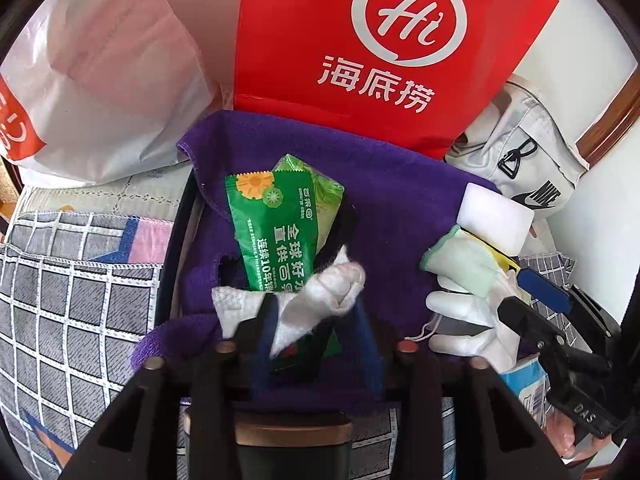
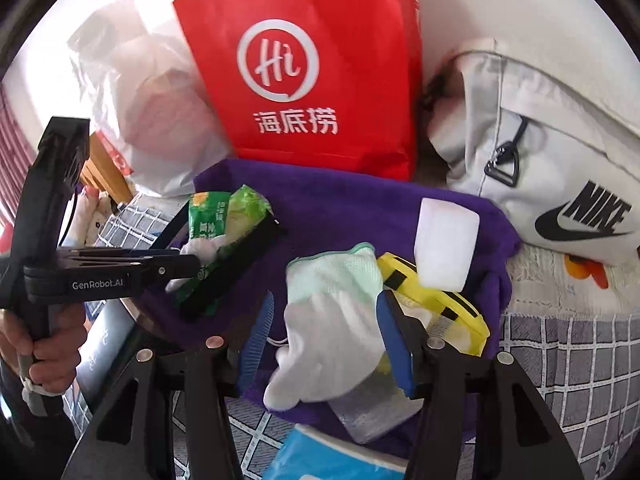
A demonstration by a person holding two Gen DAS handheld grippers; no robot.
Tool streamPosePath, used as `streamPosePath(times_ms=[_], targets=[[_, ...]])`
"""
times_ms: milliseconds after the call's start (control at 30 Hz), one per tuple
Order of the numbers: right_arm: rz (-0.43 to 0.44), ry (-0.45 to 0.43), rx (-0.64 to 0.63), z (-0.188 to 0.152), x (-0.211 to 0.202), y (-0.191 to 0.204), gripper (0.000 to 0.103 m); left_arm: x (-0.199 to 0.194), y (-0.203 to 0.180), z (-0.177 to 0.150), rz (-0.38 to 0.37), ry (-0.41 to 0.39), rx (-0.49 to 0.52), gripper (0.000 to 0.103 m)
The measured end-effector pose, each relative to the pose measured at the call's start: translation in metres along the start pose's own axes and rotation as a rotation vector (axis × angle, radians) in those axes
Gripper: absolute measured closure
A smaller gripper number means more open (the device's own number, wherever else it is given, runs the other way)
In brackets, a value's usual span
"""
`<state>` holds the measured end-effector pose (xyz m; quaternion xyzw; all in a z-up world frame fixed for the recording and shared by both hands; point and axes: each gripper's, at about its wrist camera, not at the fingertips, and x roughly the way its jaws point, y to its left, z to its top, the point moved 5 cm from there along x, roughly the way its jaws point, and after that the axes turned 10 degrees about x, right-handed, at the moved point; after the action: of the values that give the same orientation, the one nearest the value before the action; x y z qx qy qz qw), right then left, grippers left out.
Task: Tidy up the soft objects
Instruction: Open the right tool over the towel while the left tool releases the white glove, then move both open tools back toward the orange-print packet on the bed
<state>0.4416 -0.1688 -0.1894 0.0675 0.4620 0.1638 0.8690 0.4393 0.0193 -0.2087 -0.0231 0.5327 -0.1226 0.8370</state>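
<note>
We see the white glove (image 2: pixel 324 344) lying on the purple towel (image 2: pixel 344 208), at six o'clock from the red bag (image 2: pixel 304 80). Our right gripper (image 2: pixel 328 344) straddles it, fingers spread, presumably to lift it. Our left gripper (image 1: pixel 312 332) looks pinched on a white cloth (image 1: pixel 320 300) beside the green packet (image 1: pixel 280 224), probably sorting it.

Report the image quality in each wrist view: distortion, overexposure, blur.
Left wrist view: heavy fisheye bending, black vignette corners, red bag sharp, white plastic bag washed out. Right wrist view: same curvature, wall top right blown out, white glove close to the lens and slightly soft.
</note>
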Motion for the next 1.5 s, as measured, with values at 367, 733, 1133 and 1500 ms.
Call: streamPosePath(times_ms=[367, 733, 1133, 1500], targets=[[0.041, -0.058, 0.056, -0.001, -0.042, 0.014, 0.042, -0.044, 0.011, -0.019, 0.038, -0.035, -0.021, 0.052], [0.198, 0.004, -0.019, -0.080, -0.106, 0.076, 0.042, -0.107, 0.005, -0.073, 0.037, -0.114, -0.041, 0.052], [0.077, 0.115, -0.179, -0.203, -0.090, 0.119, 0.035, -0.137, 0.012, -0.152, 0.026, -0.139, -0.048, 0.052], [-0.079, 0.098, -0.219, -0.227, -0.048, 0.111, 0.035, -0.129, 0.034, -0.208, 0.023, -0.116, -0.099, 0.052]])
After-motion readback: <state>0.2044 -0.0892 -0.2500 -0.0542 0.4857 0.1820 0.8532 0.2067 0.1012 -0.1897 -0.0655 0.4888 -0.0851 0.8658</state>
